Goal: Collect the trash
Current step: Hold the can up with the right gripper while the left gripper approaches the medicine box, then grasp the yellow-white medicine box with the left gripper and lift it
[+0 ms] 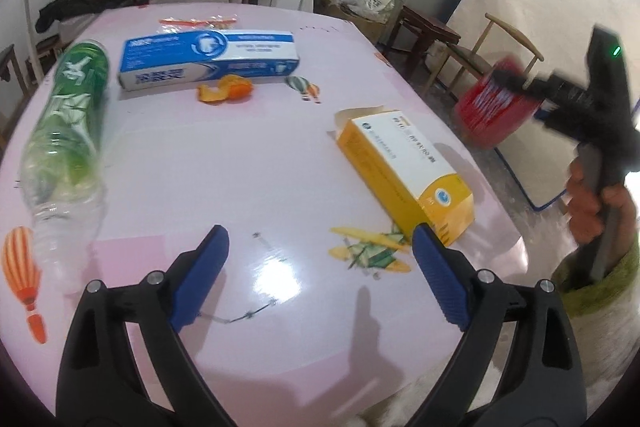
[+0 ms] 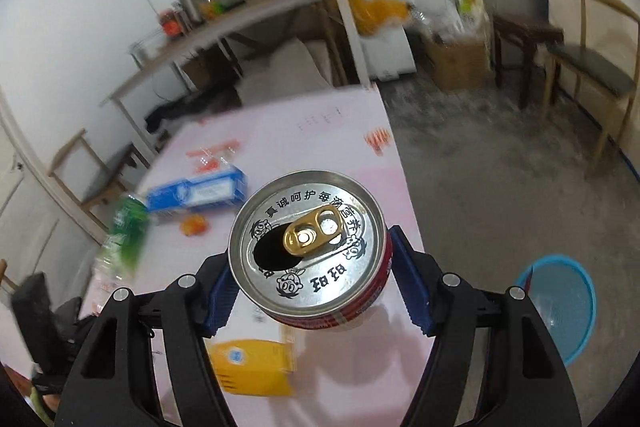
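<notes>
Can (image 2: 308, 251) gripped upright in right gripper (image 2: 310, 287) jaws, opened top facing camera; left gripper (image 1: 320, 267) jaws open, empty

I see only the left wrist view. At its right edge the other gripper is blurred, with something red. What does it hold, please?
Observer: The right gripper is shut on a red can, clamped from both sides.
Operator: Is the can opened?
Observer: Yes. Under the gold pull tab the mouth is an open dark hole.
Operator: Is any bin near?
Observer: A blue basket stands on the floor, beside the pink table.
</notes>
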Tool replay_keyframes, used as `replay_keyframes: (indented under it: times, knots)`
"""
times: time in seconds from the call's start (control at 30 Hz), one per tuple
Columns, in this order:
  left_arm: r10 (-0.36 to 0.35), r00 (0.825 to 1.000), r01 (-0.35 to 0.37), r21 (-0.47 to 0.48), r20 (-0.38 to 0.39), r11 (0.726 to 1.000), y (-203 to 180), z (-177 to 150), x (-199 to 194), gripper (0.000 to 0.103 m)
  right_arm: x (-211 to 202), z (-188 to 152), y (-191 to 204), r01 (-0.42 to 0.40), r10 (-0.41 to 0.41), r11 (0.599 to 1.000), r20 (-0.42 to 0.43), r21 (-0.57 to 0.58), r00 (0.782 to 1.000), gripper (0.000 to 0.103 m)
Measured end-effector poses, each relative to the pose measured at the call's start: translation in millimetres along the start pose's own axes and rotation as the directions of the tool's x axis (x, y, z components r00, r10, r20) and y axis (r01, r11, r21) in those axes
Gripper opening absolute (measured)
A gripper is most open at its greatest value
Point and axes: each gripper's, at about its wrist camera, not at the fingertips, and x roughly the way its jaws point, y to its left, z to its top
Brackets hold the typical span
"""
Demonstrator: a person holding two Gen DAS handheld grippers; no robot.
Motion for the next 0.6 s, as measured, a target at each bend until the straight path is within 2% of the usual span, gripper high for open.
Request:
replay_keyframes:
  times: [0.13, 0.23, 0.33, 0.4, 0.53, 0.6]
  knots:
    - [-0.047, 0.999, 0.046, -0.045, -0.022, 0.998, -1, 11, 16, 0.089, 31, -13, 0, -0.033, 0.034, 0.999, -0.075, 0.02, 0.997, 0.067]
    - [-0.085, 0.996, 0.083, -0.063, -0.036, 0.995, -1, 17, 25, 0.089, 36, -17, 6, -0.098, 0.099, 0.995, -0.085, 0.021, 0.991, 0.067]
    - [-0.102, 0.994, 0.098, -0.077, -0.041, 0.992, 0, 20, 29, 0.089, 42, -22, 16, -0.213, 0.22, 0.975, -0.13, 0.066, 0.967, 0.067]
    - [-0.113, 0.993, 0.109, -0.089, -0.044, 0.99, 3, 20, 29, 0.089, 44, -28, 27, -0.252, 0.26, 0.965, -0.146, 0.067, 0.955, 0.067]
    - [-0.083, 0.996, 0.079, -0.103, -0.043, 0.992, 12, 19, 24, 0.089, 46, -35, 43, -0.308, 0.314, 0.949, -0.167, 0.06, 0.935, 0.067]
    - [-0.063, 0.997, 0.057, -0.122, -0.042, 0.991, 18, 19, 21, 0.089, 42, -35, 48, -0.282, 0.285, 0.959, -0.153, 0.038, 0.946, 0.067]
